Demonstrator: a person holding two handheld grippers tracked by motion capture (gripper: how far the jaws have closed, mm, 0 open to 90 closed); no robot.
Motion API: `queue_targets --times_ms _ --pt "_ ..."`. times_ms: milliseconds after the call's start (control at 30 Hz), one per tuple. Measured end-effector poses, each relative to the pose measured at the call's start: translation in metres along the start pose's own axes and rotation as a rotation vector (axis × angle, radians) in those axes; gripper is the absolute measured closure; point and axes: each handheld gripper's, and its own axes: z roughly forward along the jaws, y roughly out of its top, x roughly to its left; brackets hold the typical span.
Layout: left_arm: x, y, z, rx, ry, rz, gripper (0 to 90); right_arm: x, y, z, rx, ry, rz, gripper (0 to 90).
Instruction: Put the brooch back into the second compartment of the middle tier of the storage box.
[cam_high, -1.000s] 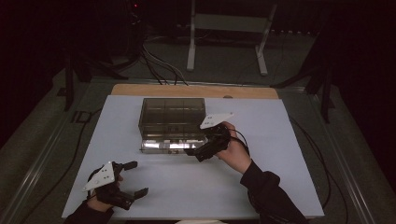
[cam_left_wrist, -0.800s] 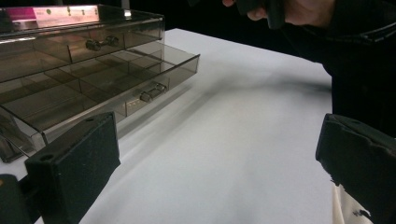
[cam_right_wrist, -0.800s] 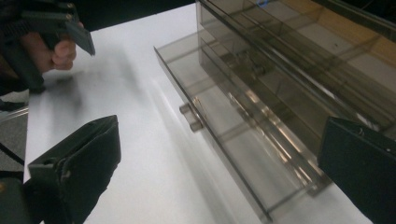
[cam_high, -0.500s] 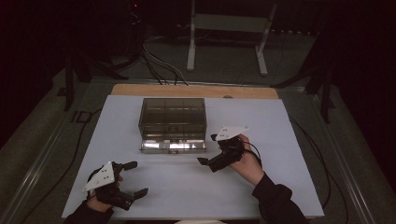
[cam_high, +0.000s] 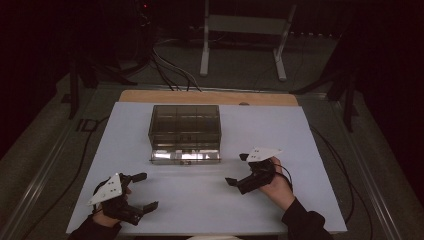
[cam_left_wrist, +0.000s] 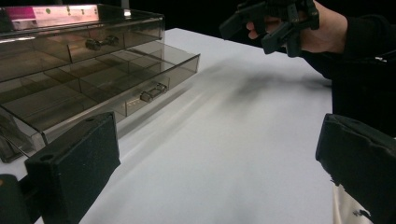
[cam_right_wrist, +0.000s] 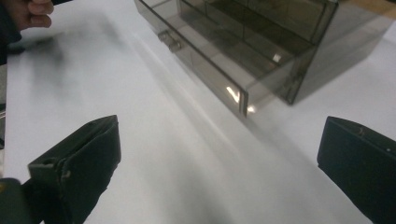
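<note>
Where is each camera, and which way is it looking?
High view: above the person's side, looking forward and down at the white table; both forearms show.
Left tool view: rides the left tool, facing the drawer box and the right tool.
Right tool view: rides the right tool, facing the box from its other side.
All share the open bottom drawer.

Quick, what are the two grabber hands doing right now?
Left gripper: open, holding nothing.
Right gripper: open, holding nothing.
</note>
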Motion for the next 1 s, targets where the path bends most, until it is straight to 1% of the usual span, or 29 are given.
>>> queue_targets --times_ms 100,233,300,367,467,500,533,667,867,1000 --pt "0.000 0.000 0.000 -0.003 -0.002 0.001 0.6 -0.002 -0.009 -0.005 -0.005 -0.019 -0.007 0.0" --pt "0.000 0.000 0.000 -0.001 -0.001 0.004 0.6 -0.007 -0.024 -0.015 -0.011 -0.039 0.013 0.0" --pt "0.000 0.000 0.000 -0.004 -0.002 -0.001 0.6 -0.009 -0.032 -0.021 -0.010 -0.063 0.012 0.0" --pt "0.000 0.000 0.000 0.004 -0.001 0.002 0.6 -0.012 -0.039 -0.026 -0.006 -0.079 0.029 0.0" --pt "0.000 0.000 0.000 0.002 -0.003 0.001 0.6 -0.016 -0.049 -0.035 -0.001 -0.107 0.041 0.0" --pt "0.000 0.000 0.000 0.000 -0.002 -0.002 0.6 -0.018 -0.055 -0.041 0.001 -0.127 0.056 0.0" --pt "0.000 0.000 0.000 0.001 -0.001 -0.003 0.6 -0.018 -0.055 -0.041 0.001 -0.127 0.056 0.0" --pt "0.000 0.000 0.000 0.003 -0.001 0.000 0.6 -0.019 -0.065 -0.053 0.001 -0.161 0.072 0.0" --pt "0.000 0.000 0.000 0.003 -0.001 -0.001 0.6 -0.022 -0.081 -0.070 -0.007 -0.195 0.113 0.0" --pt "-0.001 0.000 0.001 0.003 -0.002 0.002 0.6 -0.023 -0.091 -0.077 0.003 -0.201 0.132 0.0"
